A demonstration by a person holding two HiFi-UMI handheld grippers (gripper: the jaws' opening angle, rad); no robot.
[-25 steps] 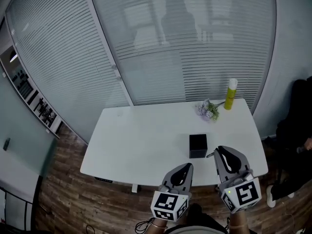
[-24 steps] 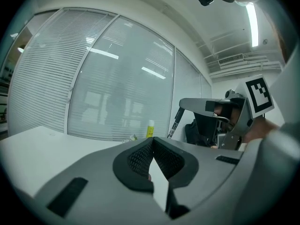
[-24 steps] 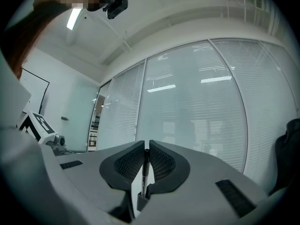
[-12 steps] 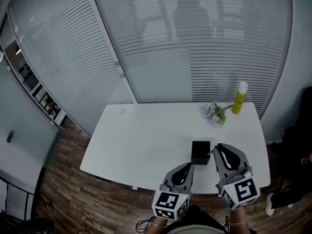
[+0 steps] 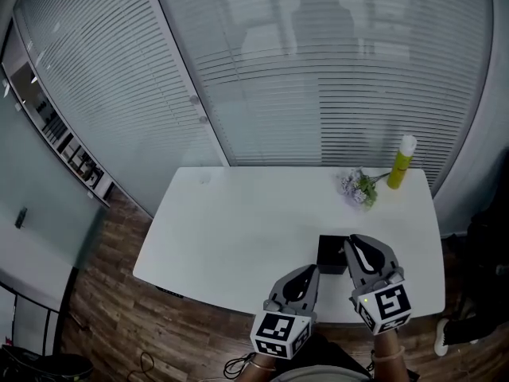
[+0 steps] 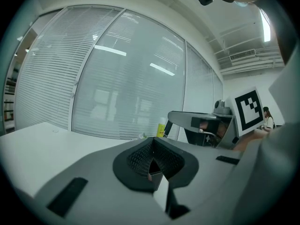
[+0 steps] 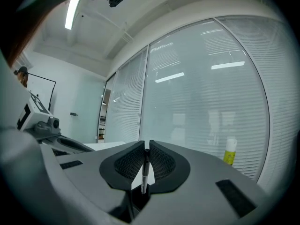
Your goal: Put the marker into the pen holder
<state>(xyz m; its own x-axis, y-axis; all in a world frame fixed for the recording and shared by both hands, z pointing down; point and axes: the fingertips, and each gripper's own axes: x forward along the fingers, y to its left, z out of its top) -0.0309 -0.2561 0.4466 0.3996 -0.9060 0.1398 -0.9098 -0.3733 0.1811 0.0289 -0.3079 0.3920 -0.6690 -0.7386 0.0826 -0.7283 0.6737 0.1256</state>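
The black square pen holder (image 5: pixel 331 254) stands on the white table (image 5: pixel 238 221), near its front edge. My right gripper (image 5: pixel 355 247) hovers just to the holder's right, its tip overlapping the holder's right side. It is shut on a thin black-and-silver marker (image 7: pixel 145 170), which stands upright between the pads. The marker itself is hard to make out in the head view. My left gripper (image 5: pixel 305 274) hangs lower, in front of the table edge. In the left gripper view its jaws (image 6: pixel 151 161) are shut with nothing between them.
A yellow-green bottle (image 5: pixel 402 162) and a small bunch of flowers (image 5: pixel 359 186) sit at the table's far right corner. A glass wall with blinds rises behind the table. Wooden floor lies to the left and in front.
The head view has swung, so the table sits lower in the picture. My right gripper with the marker now stands closer to the pen holder. The left gripper has kept its place.
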